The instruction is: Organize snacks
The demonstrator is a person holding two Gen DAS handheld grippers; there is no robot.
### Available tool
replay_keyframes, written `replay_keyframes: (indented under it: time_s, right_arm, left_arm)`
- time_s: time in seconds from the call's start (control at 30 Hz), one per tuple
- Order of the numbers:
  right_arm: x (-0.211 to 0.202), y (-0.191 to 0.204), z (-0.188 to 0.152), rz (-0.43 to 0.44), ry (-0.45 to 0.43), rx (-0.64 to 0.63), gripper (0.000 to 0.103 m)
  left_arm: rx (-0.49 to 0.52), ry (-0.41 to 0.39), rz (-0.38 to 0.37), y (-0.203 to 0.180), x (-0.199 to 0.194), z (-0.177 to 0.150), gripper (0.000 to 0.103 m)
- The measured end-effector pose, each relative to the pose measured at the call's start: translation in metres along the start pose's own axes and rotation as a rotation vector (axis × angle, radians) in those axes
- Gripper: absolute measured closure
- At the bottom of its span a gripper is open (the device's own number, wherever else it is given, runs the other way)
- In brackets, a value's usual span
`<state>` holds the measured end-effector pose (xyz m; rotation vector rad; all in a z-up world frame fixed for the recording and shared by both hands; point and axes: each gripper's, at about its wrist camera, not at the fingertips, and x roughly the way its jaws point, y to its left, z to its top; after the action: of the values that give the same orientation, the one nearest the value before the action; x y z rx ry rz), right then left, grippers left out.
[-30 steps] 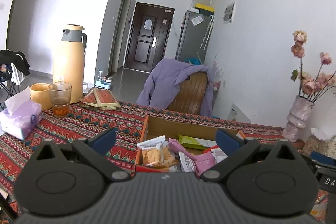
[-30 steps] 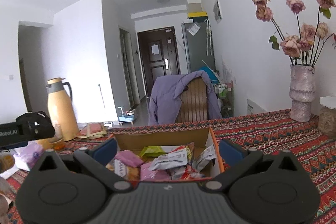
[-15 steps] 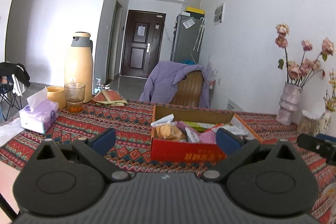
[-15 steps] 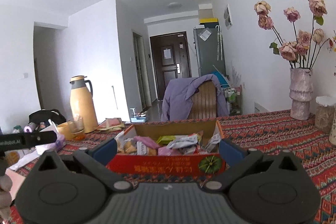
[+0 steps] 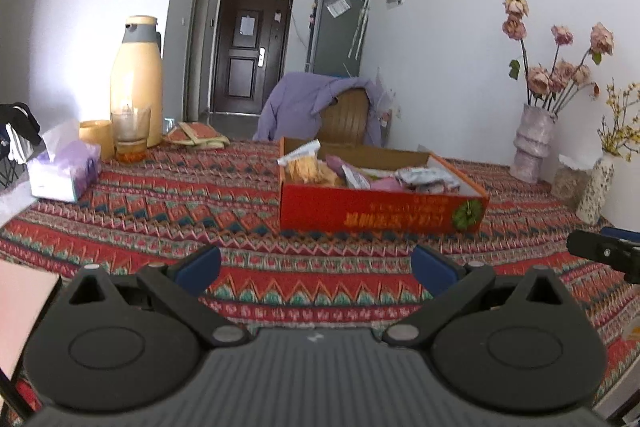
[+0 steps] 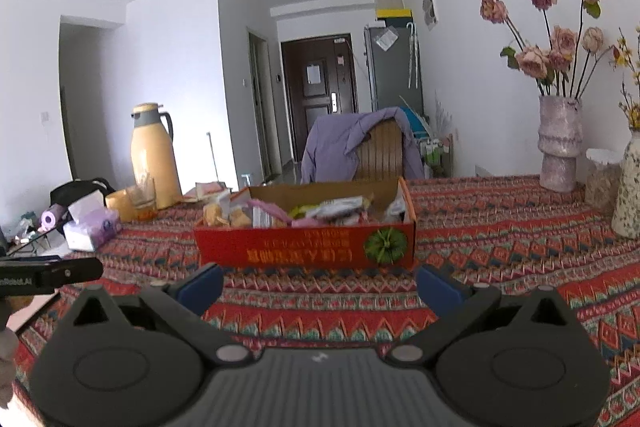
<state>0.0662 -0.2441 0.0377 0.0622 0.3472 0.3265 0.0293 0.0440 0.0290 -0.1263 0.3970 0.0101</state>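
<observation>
Both the left tool and right tool are being held wide, empty, facing the packet-filled red cardboard box at frame centre, presumably for sorting.

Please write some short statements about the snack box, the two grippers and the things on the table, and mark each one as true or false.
1. The red cardboard box holds several snack packets. True.
2. The left gripper is shut on a snack packet. False: it is open and holds nothing.
3. The right gripper is open, on the near side of the box. True.
4. The yellow thermos stands inside the box. False: it stands on the tablecloth, far to the left of the box.
5. A tissue box lies on the table, left of the snack box. True.
</observation>
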Motion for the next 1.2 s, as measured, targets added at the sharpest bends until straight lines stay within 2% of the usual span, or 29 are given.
replay_keyframes:
  time_s: [0.33,1.2]
  right_arm:
    - [0.006,-0.002,-0.025,-0.008,0.071,0.013,0.000]
    - [0.009,-0.003,-0.028,-0.003,0.067,0.027,0.000]
  left_arm:
    - [0.006,0.021,-0.022,-0.001,0.005,-0.015,0.000]
    - [0.029,0.031,-0.045,-0.011,0.011,-0.024,0.000]
